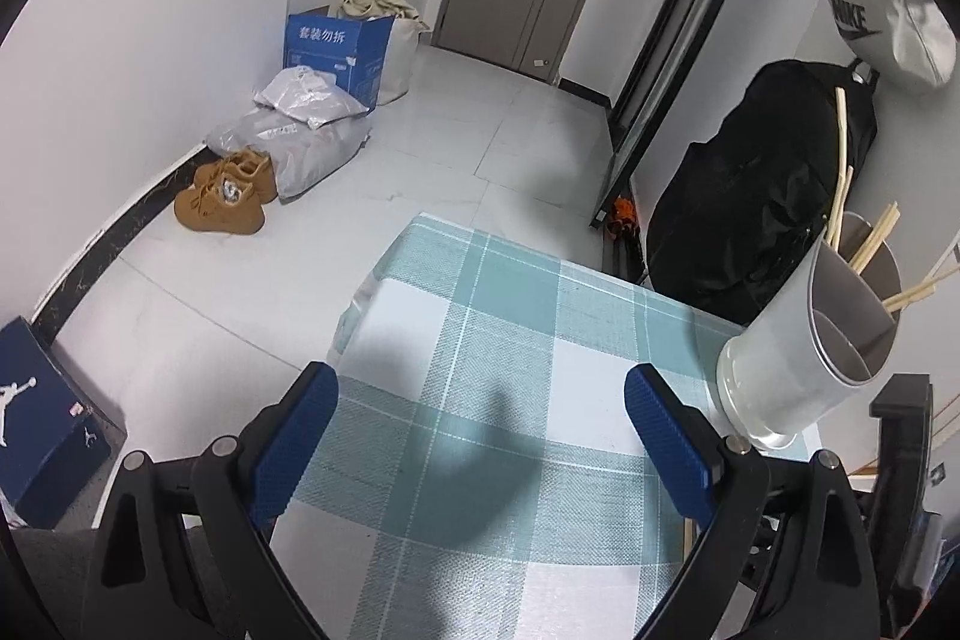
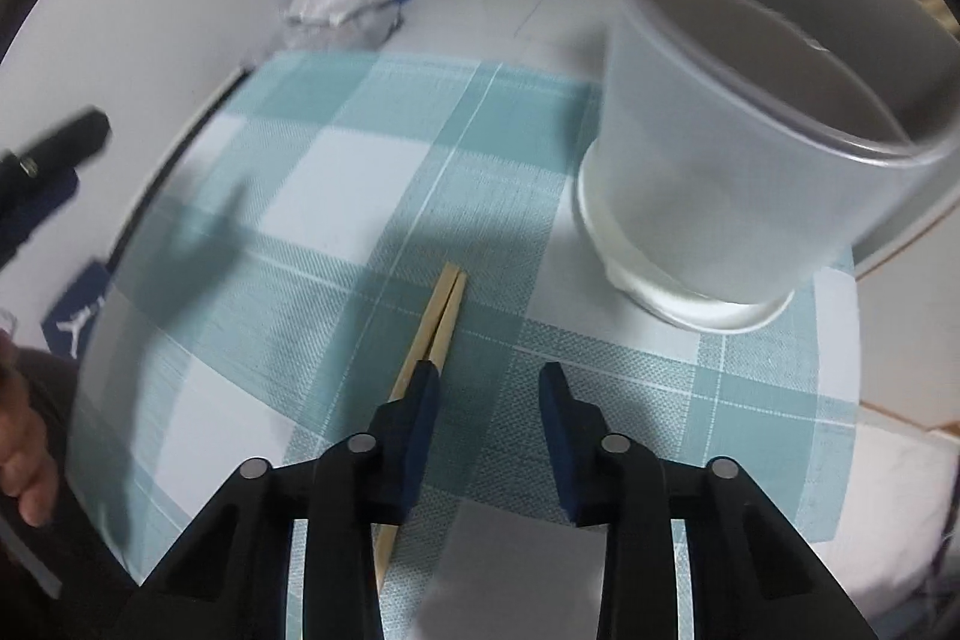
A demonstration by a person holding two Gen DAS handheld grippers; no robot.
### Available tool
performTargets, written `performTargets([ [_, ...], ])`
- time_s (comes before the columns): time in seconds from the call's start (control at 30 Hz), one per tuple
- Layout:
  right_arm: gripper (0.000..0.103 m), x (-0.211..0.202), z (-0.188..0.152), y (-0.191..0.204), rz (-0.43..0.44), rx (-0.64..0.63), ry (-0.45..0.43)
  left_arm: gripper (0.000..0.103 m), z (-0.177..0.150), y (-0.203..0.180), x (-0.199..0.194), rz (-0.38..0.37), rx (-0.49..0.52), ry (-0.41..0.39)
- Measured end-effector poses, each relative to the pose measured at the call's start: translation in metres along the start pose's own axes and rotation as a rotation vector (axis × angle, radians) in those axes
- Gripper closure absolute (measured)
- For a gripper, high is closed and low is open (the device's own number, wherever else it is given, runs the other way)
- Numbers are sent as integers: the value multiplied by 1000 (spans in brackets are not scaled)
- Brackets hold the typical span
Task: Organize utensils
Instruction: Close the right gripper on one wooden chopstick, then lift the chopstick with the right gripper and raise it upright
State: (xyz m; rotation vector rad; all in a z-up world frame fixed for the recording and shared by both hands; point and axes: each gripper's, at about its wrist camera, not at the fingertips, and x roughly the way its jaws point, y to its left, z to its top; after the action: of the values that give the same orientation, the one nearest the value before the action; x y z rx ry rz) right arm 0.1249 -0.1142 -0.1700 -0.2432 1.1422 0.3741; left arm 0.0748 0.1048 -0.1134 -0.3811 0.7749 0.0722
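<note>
A pair of wooden chopsticks (image 2: 441,319) lies on the teal checked cloth (image 2: 336,220), running under the left finger (image 2: 420,418) of my right gripper (image 2: 489,388), which is open and holds nothing. A grey divided utensil holder (image 2: 750,148) stands just ahead to the right. In the left wrist view the same holder (image 1: 810,334) holds several chopsticks (image 1: 870,244). My left gripper (image 1: 480,400) is wide open and empty above the cloth (image 1: 480,316), left of the holder.
The table's far edge drops to a white tiled floor (image 1: 450,130). A black bag (image 1: 756,184) stands behind the holder. Brown shoes (image 1: 225,190), plastic bags (image 1: 300,130) and a blue box (image 1: 339,52) lie by the wall. A dark shoebox (image 1: 42,418) sits at left.
</note>
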Motion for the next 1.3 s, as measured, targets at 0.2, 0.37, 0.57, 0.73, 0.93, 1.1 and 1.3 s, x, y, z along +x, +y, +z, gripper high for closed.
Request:
performTargets([
  [0.2, 80, 2, 6, 14, -26, -65, 43, 9, 4, 17, 0, -22, -68, 22],
  [0.37, 81, 9, 14, 21, -56, -92, 80, 9, 6, 25, 0, -13, -103, 33],
  [0.57, 88, 12, 26, 19, -44, -64, 72, 9, 6, 31, 0, -14, -112, 37],
  [0.73, 98, 13, 27, 23, -28, -48, 68, 9, 8, 36, 3, -34, -114, 58],
  [0.93, 99, 4, 24, 29, 26, -66, 18, 9, 5, 31, 9, -63, -85, 96],
  [1.1, 99, -42, 16, 11, 103, 11, -120, 9, -3, 16, 17, -113, -29, 156],
  [1.3, 99, -90, -17, -42, 240, 224, -296, 9, -21, -9, 26, -195, 52, 266],
])
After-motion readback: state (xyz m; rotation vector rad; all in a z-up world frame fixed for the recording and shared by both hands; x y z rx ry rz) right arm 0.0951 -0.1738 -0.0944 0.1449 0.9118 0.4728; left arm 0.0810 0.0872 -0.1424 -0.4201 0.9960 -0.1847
